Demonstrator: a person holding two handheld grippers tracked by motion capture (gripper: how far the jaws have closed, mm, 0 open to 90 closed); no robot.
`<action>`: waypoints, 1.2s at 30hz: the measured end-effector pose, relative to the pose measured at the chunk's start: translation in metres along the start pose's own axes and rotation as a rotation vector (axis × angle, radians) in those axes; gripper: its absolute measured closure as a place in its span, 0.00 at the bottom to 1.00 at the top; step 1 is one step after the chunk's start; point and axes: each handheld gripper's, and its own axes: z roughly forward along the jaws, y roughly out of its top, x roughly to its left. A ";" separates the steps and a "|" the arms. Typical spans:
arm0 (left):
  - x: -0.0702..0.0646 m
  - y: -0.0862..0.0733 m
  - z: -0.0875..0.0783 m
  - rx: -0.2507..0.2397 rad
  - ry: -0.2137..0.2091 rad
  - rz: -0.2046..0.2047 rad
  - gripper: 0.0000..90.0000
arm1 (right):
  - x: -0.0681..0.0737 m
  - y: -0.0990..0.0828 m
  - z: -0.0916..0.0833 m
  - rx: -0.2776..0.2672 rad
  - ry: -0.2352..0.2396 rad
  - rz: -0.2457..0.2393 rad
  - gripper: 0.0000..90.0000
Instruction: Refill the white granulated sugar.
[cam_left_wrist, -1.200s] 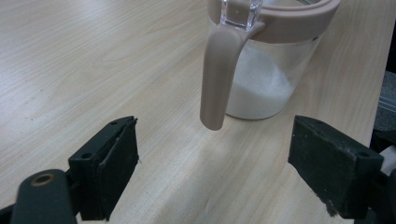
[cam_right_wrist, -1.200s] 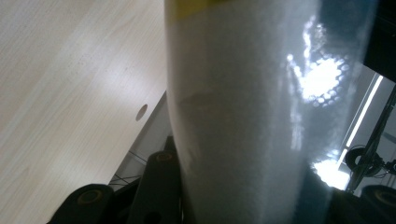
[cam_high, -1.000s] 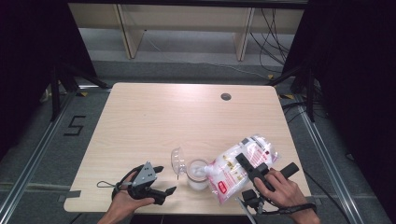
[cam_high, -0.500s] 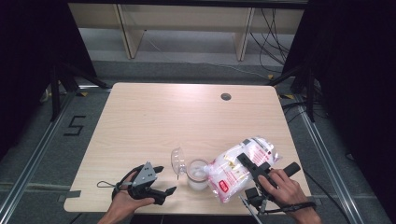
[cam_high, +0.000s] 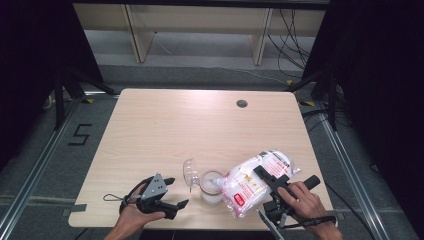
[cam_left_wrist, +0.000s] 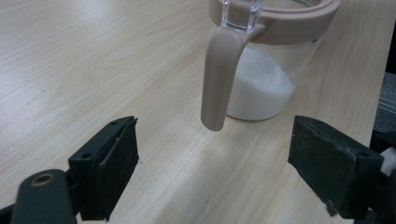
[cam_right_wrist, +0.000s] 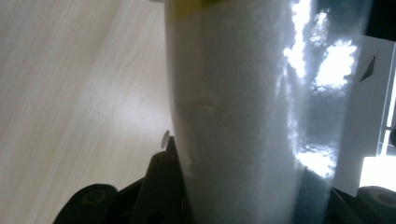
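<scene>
A clear jar (cam_high: 211, 187) with a beige rim holds white granules and stands near the table's front edge, its hinged lid (cam_high: 190, 171) tipped open to the left. My right gripper (cam_high: 265, 176) is shut on a plastic bag of white granules (cam_high: 252, 186), which is tilted with its lower end over the jar's mouth. Seen from the right gripper view, the bag (cam_right_wrist: 243, 112) sits tight between the jaws. My left gripper (cam_high: 176, 192) rests open on the table left of the jar. In its own view the jar (cam_left_wrist: 264, 84) and its beige latch (cam_left_wrist: 218, 79) stand just beyond the left gripper (cam_left_wrist: 219, 172).
The wooden table (cam_high: 190, 125) stretches bare behind the jar, with a round cable hole (cam_high: 242, 103) at the back right. Both hands sit close to the table's front edge. A low shelf (cam_high: 200, 25) stands on the floor beyond the table.
</scene>
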 end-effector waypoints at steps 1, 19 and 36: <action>0.000 0.000 0.000 0.005 -0.006 0.001 0.17 | 0.000 -0.001 0.000 -0.006 0.010 0.017 0.82; 0.000 0.000 0.000 0.000 -0.001 0.001 0.17 | 0.004 -0.008 0.004 -0.052 0.020 0.122 0.83; 0.000 0.000 0.000 0.000 -0.001 0.000 0.17 | 0.006 -0.020 0.008 -0.080 0.019 0.270 0.83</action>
